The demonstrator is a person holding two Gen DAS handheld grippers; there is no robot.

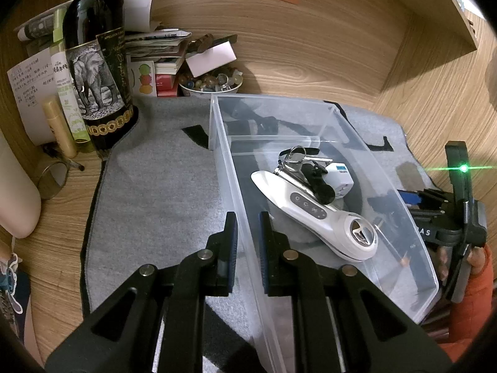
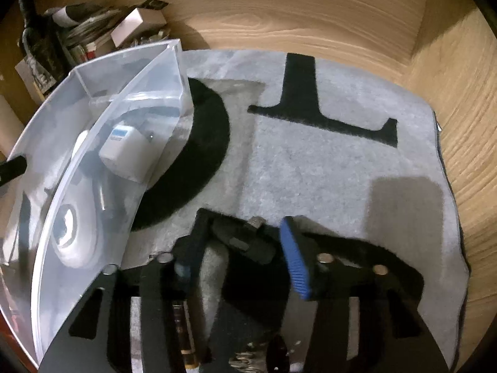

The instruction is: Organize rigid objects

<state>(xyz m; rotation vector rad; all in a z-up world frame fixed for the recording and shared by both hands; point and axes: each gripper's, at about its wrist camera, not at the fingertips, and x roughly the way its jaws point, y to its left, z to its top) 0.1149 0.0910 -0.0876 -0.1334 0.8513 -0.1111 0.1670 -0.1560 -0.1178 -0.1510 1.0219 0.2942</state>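
Left gripper (image 1: 247, 233) clamps the near wall of the clear bin (image 1: 400, 214) on the grey mat (image 1: 149, 186).
White handheld device (image 1: 313, 214), keys (image 1: 296, 158) and adapter (image 1: 341, 177) lie inside; right gripper (image 2: 242, 242), jaws part-closed, straddles a small black object (image 2: 245, 242) beside the bin, contact unclear.

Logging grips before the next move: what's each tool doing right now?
Left tool: shut on the clear bin's wall.
Right tool: straddling a small dark object on the mat; grip cannot be told.
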